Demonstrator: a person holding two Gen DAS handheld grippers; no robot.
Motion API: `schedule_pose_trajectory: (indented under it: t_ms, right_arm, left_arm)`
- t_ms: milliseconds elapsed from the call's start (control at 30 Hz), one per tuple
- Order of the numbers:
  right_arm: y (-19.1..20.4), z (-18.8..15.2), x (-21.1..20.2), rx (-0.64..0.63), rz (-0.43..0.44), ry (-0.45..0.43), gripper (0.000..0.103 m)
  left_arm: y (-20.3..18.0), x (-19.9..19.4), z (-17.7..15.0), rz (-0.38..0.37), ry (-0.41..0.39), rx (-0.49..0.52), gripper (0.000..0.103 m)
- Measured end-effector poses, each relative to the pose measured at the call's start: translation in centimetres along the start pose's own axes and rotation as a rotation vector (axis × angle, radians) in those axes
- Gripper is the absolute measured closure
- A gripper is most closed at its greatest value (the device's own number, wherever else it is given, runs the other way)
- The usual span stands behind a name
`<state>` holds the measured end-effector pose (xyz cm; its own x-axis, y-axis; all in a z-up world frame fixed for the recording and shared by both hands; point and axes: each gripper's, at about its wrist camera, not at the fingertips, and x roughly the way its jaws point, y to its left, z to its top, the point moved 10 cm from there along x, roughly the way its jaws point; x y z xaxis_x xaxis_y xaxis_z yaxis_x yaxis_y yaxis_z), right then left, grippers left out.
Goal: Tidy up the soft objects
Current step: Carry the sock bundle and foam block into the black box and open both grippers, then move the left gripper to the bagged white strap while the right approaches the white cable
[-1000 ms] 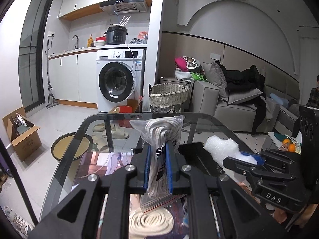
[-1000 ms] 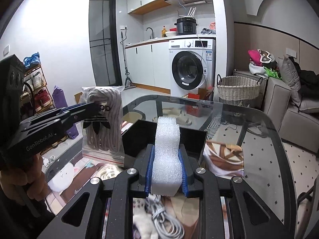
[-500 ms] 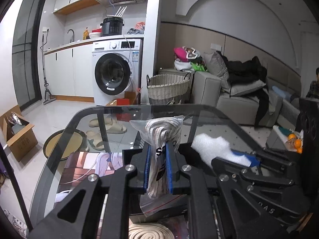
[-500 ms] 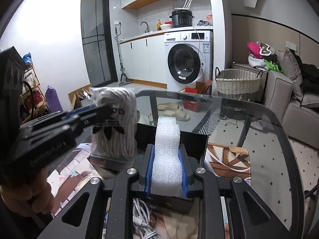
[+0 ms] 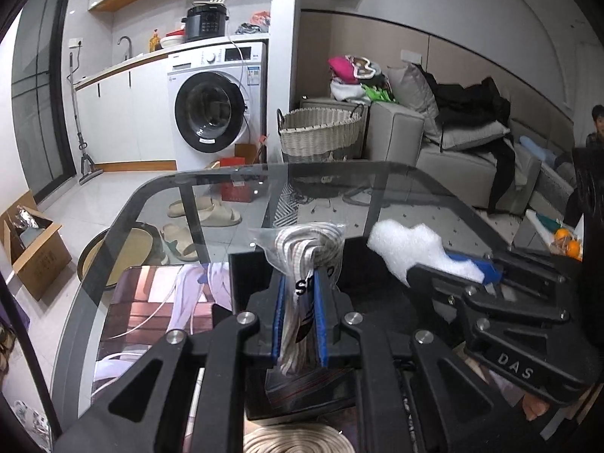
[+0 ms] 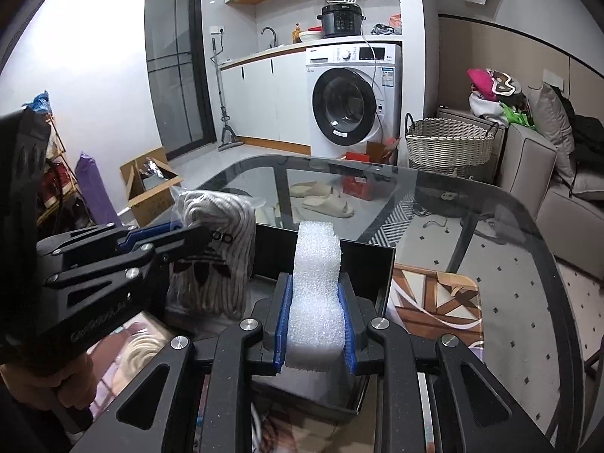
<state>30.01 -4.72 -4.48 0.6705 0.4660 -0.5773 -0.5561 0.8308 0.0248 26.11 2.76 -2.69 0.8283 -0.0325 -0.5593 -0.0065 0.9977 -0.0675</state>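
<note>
Black box (image 6: 372,264) floor hidden (by claws).

Two grippers: the left gripper (image 5: 300,324) clamps one bagged rope bundle (image 5: 307,249), the right gripper (image 6: 315,324) one white foam piece (image 6: 315,275). One black box (image 6: 372,264) sits on the glass tabletop (image 6: 490,226); near its close edge, perhaps one coiled cord (image 5: 298,439).
</note>
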Motion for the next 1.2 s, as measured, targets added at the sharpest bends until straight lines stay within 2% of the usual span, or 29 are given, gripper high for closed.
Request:
schedule_pose_trajectory:
  t_ms: [33,167,300,367,400,433,467,500,567,600,633,667,733,767,800,867,1033,1200]
  right_arm:
    - [-0.1,0.0,0.2,0.006,-0.003,0.002,0.080]
    - [-0.4,0.0,0.7,-0.004,-0.014,0.011,0.064]
    - [-0.5,0.2,-0.6,-0.027,-0.038,-0.015,0.060]
    - [-0.5,0.1,-1.5,-0.039,-0.046,-0.033,0.045]
    - [-0.5,0.1,-1.9,-0.040,-0.048,-0.040,0.043]
    - [-0.7,0.1,-2.3,-0.035,-0.055,-0.044,0.041]
    - [-0.9,0.0,-2.4,-0.032,-0.058,-0.041,0.039]
    - [-0.9,-0.1,-2.7,-0.032,-0.058,-0.041,0.037]
    - [-1.2,-0.3,-3.5,-0.032,-0.073,-0.054,0.020]
    - [-1.5,-0.5,-3.8,-0.032,-0.089,-0.062,0.019]
    - [-1.8,-0.5,-4.2,-0.030,-0.104,-0.072,0.019]
    - [-2.1,-0.7,-4.6,-0.026,-0.111,-0.074,0.018]
    - [-2.5,-1.1,-5.0,-0.014,-0.117,-0.066,0.016]
    - [-2.7,-1.4,-5.2,-0.011,-0.119,-0.064,0.013]
    - [-2.8,-1.7,-5.3,-0.010,-0.120,-0.059,0.011]
    - [-2.5,-2.4,-5.8,-0.019,-0.106,-0.044,0.000]
    - [-1.7,-4.3,-6.7,-0.056,-0.080,0.002,0.000]
    - [-1.3,-6.3,-7.8,-0.039,-0.069,0.031,0.000]
  left_arm:
    - [-0.1,0.2,0.0,-0.001,0.004,0.003,0.091]
    - [0.0,0.5,-0.5,0.005,0.027,0.013,0.090]
    - [0.1,0.3,-0.7,0.009,0.038,0.020,0.088]
    - [0.1,0.4,-0.8,0.020,0.042,0.026,0.084]
    - [0.1,0.3,-0.9,0.028,0.042,0.029,0.079]
    - [0.1,0.2,-0.8,0.032,0.041,0.029,0.062]
    - [0.2,0.0,-0.9,0.035,0.039,0.023,0.049]
    - [0.2,-0.4,-0.9,0.032,0.033,0.009,0.049]
    - [0.3,-1.0,-1.0,0.024,0.033,-0.005,0.045]
    - [0.3,-1.3,-1.1,0.026,0.031,-0.004,0.044]
    - [0.3,-1.6,-1.1,0.031,0.027,-0.001,0.038]
    - [0.4,-1.9,-1.2,0.041,0.020,0.000,0.023]
    - [0.8,-2.9,-1.2,0.057,-0.018,-0.012,0.006]
    - [1.0,-3.6,-1.1,0.067,-0.040,-0.021,0.001]
    - [1.2,-4.0,-1.1,0.070,-0.049,-0.023,0.000]
    - [1.5,-4.5,-1.5,0.080,-0.050,-0.017,0.000]
    - [2.4,-5.3,-3.0,0.064,-0.001,-0.049,0.000]
    - [3.4,-6.7,-4.1,0.067,0.024,-0.109,0.000]
